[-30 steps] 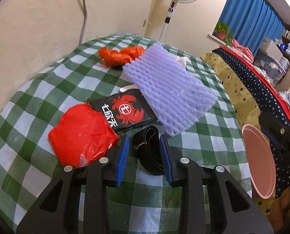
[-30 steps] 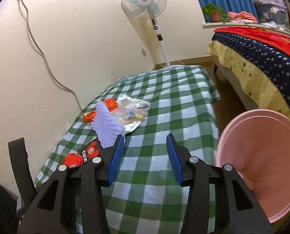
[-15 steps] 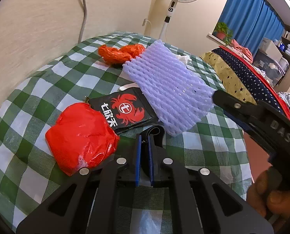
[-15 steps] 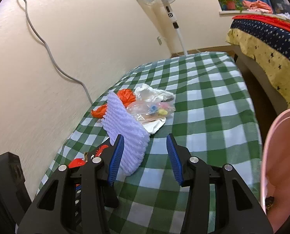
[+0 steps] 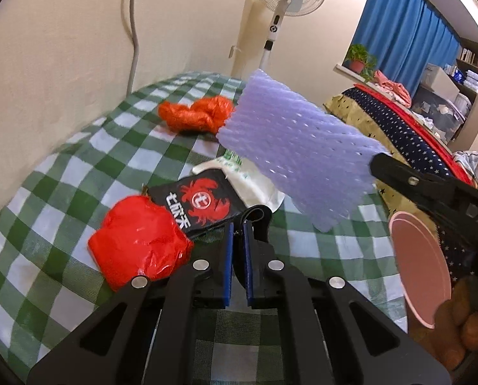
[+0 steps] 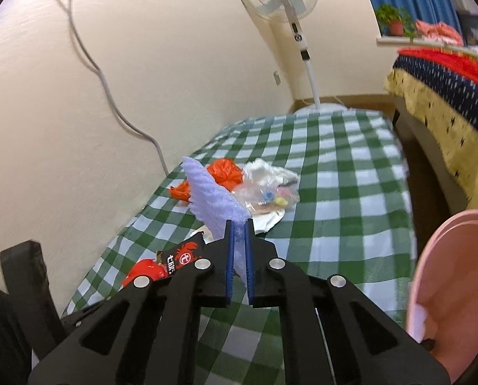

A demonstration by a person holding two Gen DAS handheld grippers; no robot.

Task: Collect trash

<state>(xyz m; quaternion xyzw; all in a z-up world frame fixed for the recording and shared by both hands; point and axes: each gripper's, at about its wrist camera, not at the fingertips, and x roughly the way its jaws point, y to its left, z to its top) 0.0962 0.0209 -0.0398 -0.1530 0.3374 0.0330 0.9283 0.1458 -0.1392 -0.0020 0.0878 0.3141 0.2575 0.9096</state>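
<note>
The foam net (image 5: 298, 157) is pinched at its near edge by the R gripper (image 6: 239, 224) and held up off the checked cloth (image 6: 351, 192), tilted. A black strap (image 5: 255, 216) is clamped in the L gripper (image 5: 238, 227), low over the cloth. Beside it are seen a black packet (image 5: 200, 205) and a red bag (image 5: 139, 250), touching each other. An orange bag (image 5: 197, 114) and a clear bag (image 6: 271, 194) lie farther back. A pink bin (image 6: 454, 288) stands at the cloth's R edge.
</note>
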